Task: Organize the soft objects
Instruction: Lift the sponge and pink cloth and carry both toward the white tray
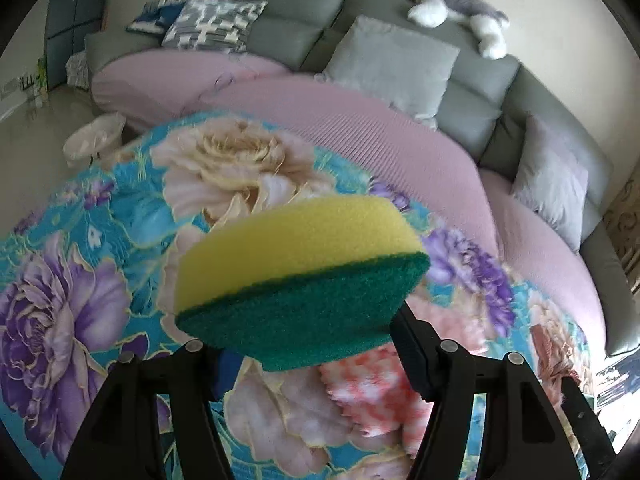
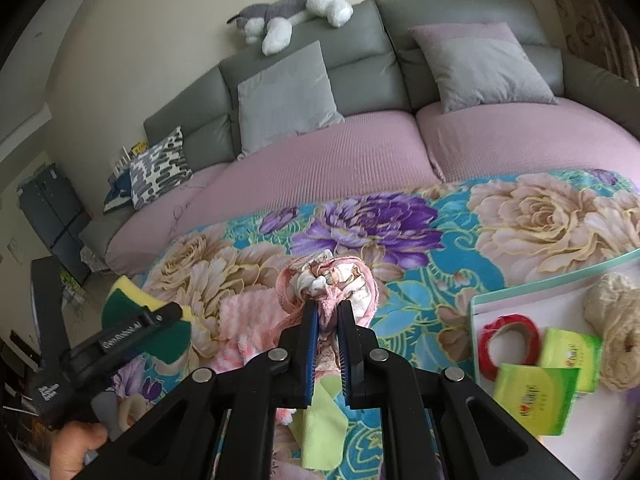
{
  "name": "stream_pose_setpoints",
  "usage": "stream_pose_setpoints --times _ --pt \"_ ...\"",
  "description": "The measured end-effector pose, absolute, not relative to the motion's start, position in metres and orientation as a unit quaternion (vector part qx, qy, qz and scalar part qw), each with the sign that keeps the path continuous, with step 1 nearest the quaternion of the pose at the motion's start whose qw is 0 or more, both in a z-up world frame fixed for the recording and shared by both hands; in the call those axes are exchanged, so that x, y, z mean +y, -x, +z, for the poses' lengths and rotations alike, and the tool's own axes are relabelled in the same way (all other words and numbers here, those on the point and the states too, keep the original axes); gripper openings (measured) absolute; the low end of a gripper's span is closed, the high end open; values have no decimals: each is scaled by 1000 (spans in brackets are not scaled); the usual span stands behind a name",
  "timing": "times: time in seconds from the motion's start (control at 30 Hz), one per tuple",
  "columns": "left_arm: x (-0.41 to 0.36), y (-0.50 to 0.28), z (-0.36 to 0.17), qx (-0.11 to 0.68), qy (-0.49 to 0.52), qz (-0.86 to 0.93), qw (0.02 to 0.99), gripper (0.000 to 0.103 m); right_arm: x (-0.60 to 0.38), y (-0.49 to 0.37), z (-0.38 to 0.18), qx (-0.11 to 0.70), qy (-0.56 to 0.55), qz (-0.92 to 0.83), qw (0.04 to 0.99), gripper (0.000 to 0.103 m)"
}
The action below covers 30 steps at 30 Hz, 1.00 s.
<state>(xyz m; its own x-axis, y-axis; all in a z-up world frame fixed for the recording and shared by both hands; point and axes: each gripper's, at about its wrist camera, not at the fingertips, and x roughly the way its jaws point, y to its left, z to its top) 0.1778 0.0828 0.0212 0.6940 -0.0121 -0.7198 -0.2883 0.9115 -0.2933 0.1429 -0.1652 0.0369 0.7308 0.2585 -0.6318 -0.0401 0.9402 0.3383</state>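
A sponge [image 1: 300, 276], yellow foam on a green scouring layer, hangs above the floral blanket [image 1: 80, 280] with my left gripper [image 1: 308, 344] shut on its two ends. In the right wrist view the same sponge [image 2: 124, 296] shows at the left edge, a person's hand [image 2: 76, 452] below it. My right gripper [image 2: 327, 306] is shut on a bunched pink-and-white lace-trimmed cloth [image 2: 332, 280], lifted a little off the blanket. A fuzzy pink cloth [image 2: 236, 312] and a pale green cloth [image 2: 320, 420] lie on the blanket beneath.
A white tray [image 2: 480, 300] at the right holds a red tape roll [image 2: 510, 340], green tissue packs [image 2: 536, 396] and a beige fluffy bundle [image 2: 616, 320]. Behind is a grey sofa [image 2: 440, 20] with pink seat covers, grey cushions [image 2: 286, 92] and a plush dog [image 2: 296, 8].
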Motion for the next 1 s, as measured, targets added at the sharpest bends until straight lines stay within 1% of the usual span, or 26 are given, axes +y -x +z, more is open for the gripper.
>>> stream_pose_setpoints --times 0.17,0.43,0.7,1.0 --pt "55 -167 44 362 180 48 914 68 -185 -128 50 341 -159 70 924 10" --pt "-10 -158 63 356 139 -24 924 68 -240 -104 61 334 -159 5 929 10" --pt "-84 -149 71 367 88 -116 919 68 -307 -75 62 335 -181 -76 922 10" --pt "-141 -134 70 391 54 -196 898 68 -352 -42 72 321 -184 -136 919 10"
